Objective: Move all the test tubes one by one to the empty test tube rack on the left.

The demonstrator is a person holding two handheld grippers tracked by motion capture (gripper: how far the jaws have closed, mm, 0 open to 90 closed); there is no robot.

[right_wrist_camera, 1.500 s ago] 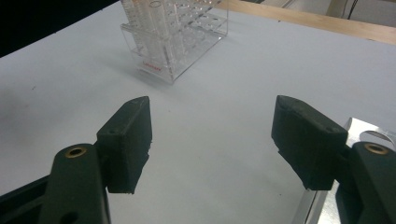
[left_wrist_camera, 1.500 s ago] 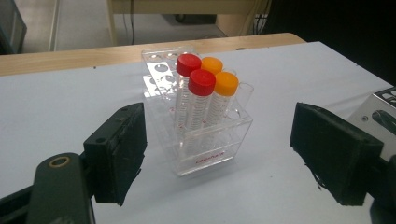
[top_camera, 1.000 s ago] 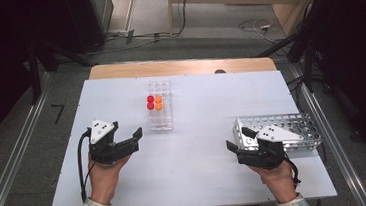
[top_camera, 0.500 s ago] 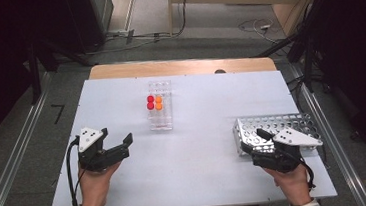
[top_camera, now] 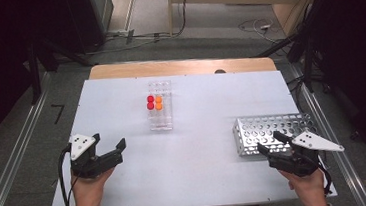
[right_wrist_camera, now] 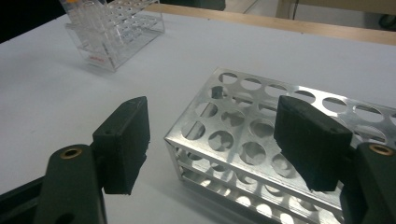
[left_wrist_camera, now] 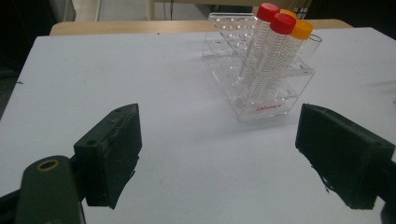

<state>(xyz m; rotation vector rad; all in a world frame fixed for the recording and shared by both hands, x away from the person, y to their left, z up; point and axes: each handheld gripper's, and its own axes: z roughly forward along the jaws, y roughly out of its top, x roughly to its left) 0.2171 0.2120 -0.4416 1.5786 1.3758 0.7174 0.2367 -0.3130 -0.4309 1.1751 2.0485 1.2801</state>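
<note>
White tabletop on a wooden-edged bench, grey floor around it, dark curtains at both sides, cables on the floor beyond.

Nearest, at the table's front edge: two hands, each with a gripper. Left gripper over the near-left part of the table, jaws pointing toward the middle. Left gripper view: both black pads stand wide apart above bare table, nothing between them. Right gripper at the near-right, grey three-cornered plate on top, jaws aimed at the near end of the metal rack. Right gripper view: jaws wide apart, nothing clamped; the rack's near corner sits in the gap ahead of them, the right pad hanging over the rack's perforated top, the left pad over bare table beside it. Cannot tell whether either pad touches the metal.

Metal rack: silver, rows of round holes, lying flat near the right edge, its holes unfilled as far as visible.

Farther out, mid-table: clear plastic tube rack, well apart from both grippers. Four capped tubes stand in it, two red caps on the left, two orange caps on the right. In the left gripper view the tubes lean slightly in their slots.
</note>
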